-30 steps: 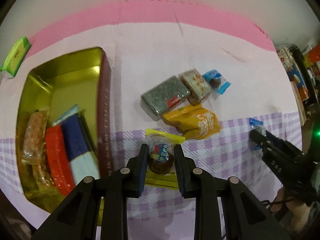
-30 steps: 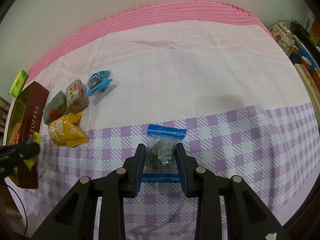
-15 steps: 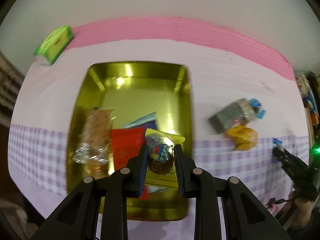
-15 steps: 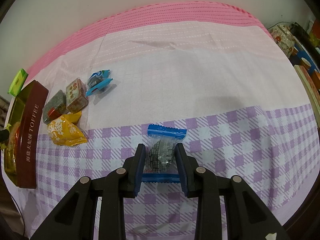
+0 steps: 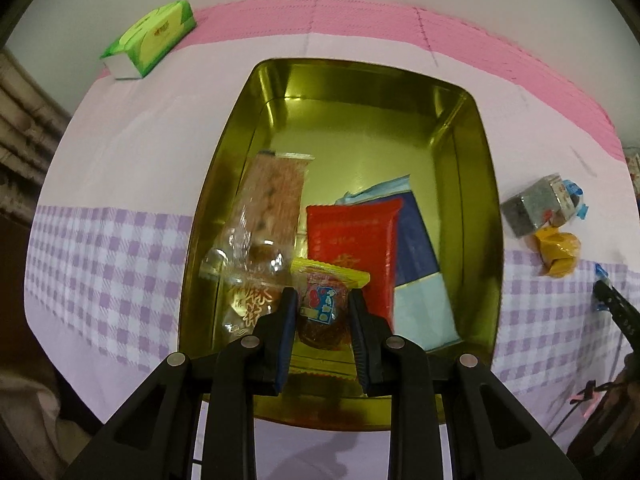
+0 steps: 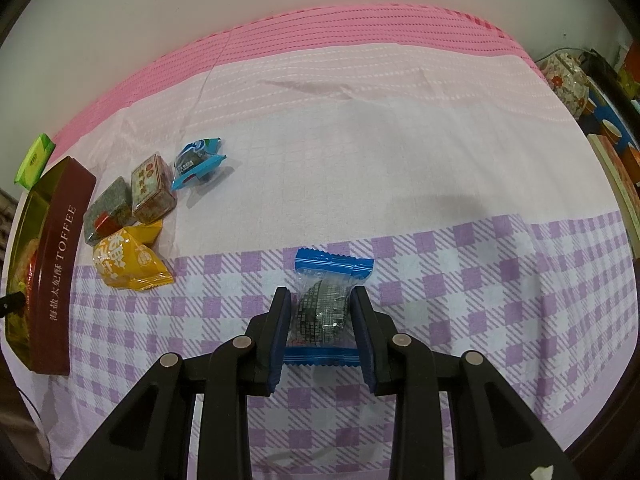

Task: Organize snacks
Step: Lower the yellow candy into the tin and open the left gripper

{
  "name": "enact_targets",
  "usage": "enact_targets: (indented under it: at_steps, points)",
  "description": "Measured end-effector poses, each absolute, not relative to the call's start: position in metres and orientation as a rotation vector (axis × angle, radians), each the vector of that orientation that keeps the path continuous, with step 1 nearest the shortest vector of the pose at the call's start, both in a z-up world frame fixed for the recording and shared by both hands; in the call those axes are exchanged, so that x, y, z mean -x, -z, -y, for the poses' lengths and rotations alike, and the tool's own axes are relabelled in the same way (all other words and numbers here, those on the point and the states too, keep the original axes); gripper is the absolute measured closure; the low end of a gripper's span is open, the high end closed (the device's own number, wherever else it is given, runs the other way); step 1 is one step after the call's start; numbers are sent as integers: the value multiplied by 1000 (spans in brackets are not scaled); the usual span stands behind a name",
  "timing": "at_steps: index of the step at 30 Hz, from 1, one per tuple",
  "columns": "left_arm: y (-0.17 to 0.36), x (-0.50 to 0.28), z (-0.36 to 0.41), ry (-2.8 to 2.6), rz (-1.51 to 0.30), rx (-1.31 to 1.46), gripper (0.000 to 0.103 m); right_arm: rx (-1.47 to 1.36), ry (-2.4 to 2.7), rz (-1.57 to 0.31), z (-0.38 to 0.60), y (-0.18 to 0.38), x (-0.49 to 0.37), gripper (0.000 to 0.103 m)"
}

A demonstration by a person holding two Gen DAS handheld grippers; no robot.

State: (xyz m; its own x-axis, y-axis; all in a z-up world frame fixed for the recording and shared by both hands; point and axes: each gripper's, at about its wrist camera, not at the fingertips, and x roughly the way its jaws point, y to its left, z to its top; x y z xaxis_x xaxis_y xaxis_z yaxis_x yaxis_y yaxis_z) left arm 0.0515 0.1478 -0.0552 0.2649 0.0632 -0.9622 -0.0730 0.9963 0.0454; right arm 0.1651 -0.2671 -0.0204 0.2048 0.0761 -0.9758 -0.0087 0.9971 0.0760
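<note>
Two hand-held grippers each pinch a wrapped snack, its crimped ends pointing fore and aft.

The tin sits on the tablecloth at its left end, with a tissue pack behind it to the left. Inside the tin, a long clear-wrapped snack lies on the left and flat packets on the right. Right of the tin, four loose snacks cluster together on the cloth.
</note>
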Motion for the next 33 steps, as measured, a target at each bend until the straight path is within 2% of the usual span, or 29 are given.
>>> enact_targets:
  at_steps: [28, 30, 33]
  points:
    - [71, -37, -149, -74, -1255, -46, 75, 38, -27, -1350, 242, 20, -160, 76]
    - [69, -35, -151, -71, -1244, -52, 74, 37, -21, -1350, 242, 20, -160, 76]
    - [65, -33, -152, -71, -1219, -62, 67, 42, -12, -1354, 240, 20, -162, 76]
